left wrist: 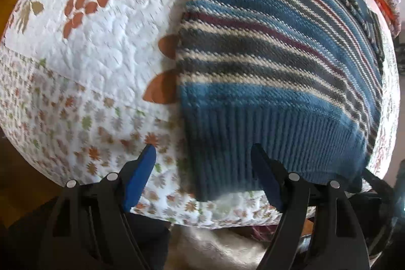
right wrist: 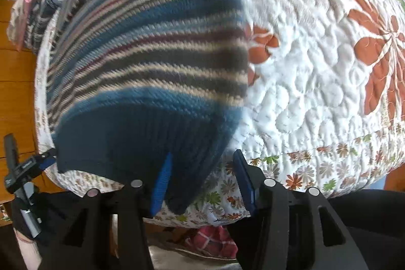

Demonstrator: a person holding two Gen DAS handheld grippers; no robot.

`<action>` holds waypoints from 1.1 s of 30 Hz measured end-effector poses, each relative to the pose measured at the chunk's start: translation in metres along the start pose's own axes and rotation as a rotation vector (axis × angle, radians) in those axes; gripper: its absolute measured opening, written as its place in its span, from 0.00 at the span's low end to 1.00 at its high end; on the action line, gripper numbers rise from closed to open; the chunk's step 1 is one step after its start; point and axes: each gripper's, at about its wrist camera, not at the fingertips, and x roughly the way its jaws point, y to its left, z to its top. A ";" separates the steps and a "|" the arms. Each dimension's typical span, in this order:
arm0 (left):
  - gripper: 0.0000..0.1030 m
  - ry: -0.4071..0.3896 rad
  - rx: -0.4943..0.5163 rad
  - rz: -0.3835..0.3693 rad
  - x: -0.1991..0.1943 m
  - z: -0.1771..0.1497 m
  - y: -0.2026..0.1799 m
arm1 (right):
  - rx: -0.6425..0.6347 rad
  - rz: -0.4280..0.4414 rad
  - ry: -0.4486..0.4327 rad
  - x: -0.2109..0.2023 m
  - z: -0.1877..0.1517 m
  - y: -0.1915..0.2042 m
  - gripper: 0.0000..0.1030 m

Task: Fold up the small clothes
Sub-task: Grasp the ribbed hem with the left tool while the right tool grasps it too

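We see a striped blue knit sweater [left wrist: 265,62] lying flat on the floral quilt [left wrist: 101,55], ribbed hem lowermost; left gripper [left wrist: 202,158] and right gripper [right wrist: 202,163] both gape wide, empty.

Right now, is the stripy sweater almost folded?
Just starting. The stripy sweater lies flat on the flowery quilt, apparently unfolded. The left claw and right claw are open at its ribbed hem, one near each corner. All the folding is left.
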 end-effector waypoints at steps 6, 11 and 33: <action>0.74 0.040 0.018 0.033 0.015 -0.003 -0.007 | -0.025 0.008 -0.003 0.005 -0.002 0.007 0.43; 0.61 0.051 0.044 0.026 0.024 -0.014 -0.015 | -0.061 0.003 -0.006 0.007 -0.008 0.010 0.29; 0.08 -0.168 0.071 -0.226 -0.073 0.019 -0.008 | 0.035 0.362 -0.222 -0.075 0.031 -0.007 0.09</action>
